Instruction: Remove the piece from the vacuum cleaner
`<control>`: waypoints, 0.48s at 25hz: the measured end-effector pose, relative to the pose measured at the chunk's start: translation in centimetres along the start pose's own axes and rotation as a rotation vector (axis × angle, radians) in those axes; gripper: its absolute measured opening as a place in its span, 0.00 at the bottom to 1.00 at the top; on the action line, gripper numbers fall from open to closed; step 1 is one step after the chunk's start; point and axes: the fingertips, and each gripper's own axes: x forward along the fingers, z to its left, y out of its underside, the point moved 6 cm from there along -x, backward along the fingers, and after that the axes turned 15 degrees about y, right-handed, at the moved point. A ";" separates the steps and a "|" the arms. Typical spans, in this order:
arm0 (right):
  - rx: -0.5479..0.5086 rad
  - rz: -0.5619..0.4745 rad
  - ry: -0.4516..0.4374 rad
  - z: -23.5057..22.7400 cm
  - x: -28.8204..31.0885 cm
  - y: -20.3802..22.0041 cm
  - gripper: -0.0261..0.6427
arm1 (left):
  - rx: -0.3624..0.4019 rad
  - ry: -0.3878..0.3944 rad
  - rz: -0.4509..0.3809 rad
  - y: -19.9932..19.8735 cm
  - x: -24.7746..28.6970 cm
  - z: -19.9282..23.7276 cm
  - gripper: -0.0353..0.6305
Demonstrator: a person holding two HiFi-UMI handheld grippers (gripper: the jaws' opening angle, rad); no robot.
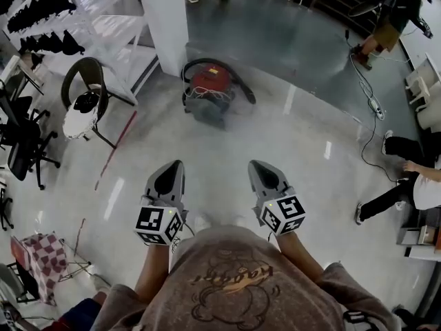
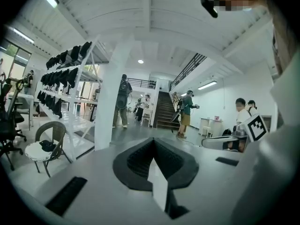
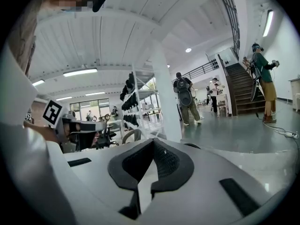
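Both of your tools are closed and empty. The left hand-held gripper (image 1: 171,173) and the right hand-held gripper (image 1: 260,173) each have their dark pads (image 2: 136,161) pressed together with nothing between them. They sit side by side in front of your chest, pointing slightly down toward the floor (image 1: 303,157).

The step in hand looks like the approach, so walk in first and open the jaws only once you are over the machine. The vacuum cleaner (image 1: 210,88), a red canister with a black hose (image 1: 239,87) looped round it, stands on the floor well ahead of both grippers. It is roughly centred between them and just beside the white pillar (image 1: 165,19).

You cannot tell from here which piece comes off, so close in and crouch until its top shows clearly in the gripper views. It is probably best to steady the body with one gripper and pull with the other. Mind the cable (image 1: 373,105) trailing on the floor to your right.
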 end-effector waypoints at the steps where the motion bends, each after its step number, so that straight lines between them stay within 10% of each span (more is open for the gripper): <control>1: 0.007 -0.004 0.000 0.3 0.1 0.0 0.04 | 0.001 0.003 0.001 0.0 -0.1 0.2 0.06; 12: 0.000 0.003 0.099 2.5 2.3 1.2 0.04 | 0.015 0.077 -0.007 0.4 -0.7 4.2 0.06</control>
